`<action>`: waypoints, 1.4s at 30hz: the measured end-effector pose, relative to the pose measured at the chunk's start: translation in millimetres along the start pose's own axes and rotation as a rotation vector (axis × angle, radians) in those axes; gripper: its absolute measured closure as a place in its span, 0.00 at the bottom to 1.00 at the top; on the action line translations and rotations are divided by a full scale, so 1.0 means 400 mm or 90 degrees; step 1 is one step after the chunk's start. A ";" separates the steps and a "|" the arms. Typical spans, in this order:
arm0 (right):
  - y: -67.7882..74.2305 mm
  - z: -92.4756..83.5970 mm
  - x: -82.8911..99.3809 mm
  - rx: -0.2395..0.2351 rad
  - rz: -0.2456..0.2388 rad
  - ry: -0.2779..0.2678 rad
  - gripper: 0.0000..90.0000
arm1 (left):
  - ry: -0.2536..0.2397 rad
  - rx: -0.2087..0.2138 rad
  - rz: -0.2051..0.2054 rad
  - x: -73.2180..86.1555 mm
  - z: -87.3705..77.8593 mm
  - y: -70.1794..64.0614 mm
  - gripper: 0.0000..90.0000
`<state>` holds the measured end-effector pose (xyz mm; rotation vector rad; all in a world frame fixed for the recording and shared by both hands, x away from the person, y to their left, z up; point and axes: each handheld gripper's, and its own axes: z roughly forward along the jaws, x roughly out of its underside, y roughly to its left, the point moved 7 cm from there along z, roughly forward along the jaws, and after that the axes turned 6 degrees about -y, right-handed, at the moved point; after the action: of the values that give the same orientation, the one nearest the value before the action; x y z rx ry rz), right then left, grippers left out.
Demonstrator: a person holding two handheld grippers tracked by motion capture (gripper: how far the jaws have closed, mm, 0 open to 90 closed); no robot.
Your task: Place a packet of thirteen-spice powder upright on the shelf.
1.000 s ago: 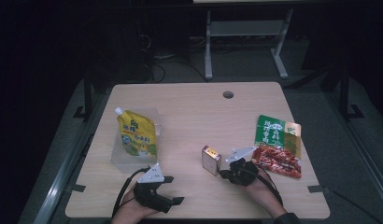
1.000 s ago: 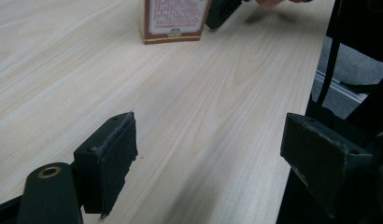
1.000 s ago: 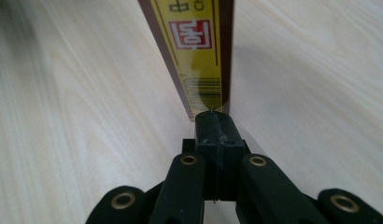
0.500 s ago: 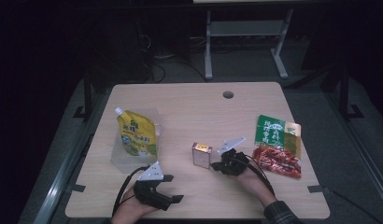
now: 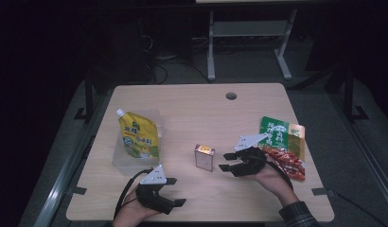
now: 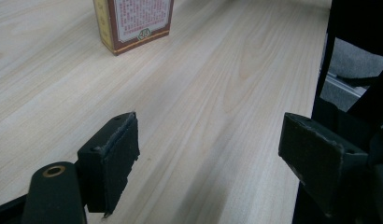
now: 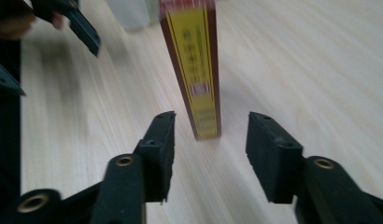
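A small red-and-yellow box stands upright on the wooden table, near its middle. In the right gripper view the box rises just beyond my right gripper. Its jaws have just been opening and its pads no longer touch the box. From above, my right gripper sits just right of the box, pointing left at it. My left gripper rests open near the front edge. Bare wood lies between its pads, with the box farther off.
A yellow spouted pouch lies on a clear sheet at the left. Green and red snack packets lie at the right, behind the right hand. A round cable hole is at the table's back. The left gripper shows at the right gripper view's upper left.
The right gripper carried the box a little leftward, set it upright and let go. It has drawn back to the right with its jaws apart. The left gripper stayed put.
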<state>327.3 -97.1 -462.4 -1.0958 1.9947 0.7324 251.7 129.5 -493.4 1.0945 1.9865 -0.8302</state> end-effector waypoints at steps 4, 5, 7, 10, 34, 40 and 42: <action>0.004 -0.011 -0.044 -0.006 -0.018 -0.017 0.49 | 0.013 -0.005 0.010 0.005 -0.002 0.000 0.21; 0.007 -0.011 -0.055 -0.009 -0.019 -0.023 0.48 | 0.021 -0.010 0.021 0.007 -0.003 0.001 0.21; 0.013 -0.009 -0.071 -0.014 -0.020 -0.029 0.45 | 0.027 -0.015 0.031 0.009 -0.007 0.003 0.20; 0.021 0.005 -0.089 -0.021 -0.025 -0.031 0.45 | 0.020 -0.010 0.037 0.005 -0.016 0.000 0.20; 0.010 0.087 -0.096 -0.007 -0.049 -0.002 0.74 | 0.009 0.000 0.032 0.046 -0.082 -0.005 0.20; 0.010 0.086 -0.098 -0.003 -0.072 -0.004 0.75 | 0.008 0.006 0.030 0.043 -0.074 -0.011 0.20; 0.009 0.085 -0.100 -0.003 -0.078 -0.008 0.75 | 0.016 0.008 0.041 0.044 -0.073 -0.009 0.20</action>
<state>349.8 -51.5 -448.9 -1.2024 1.8980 0.6787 233.7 158.5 -491.5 1.1746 1.9589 -0.7995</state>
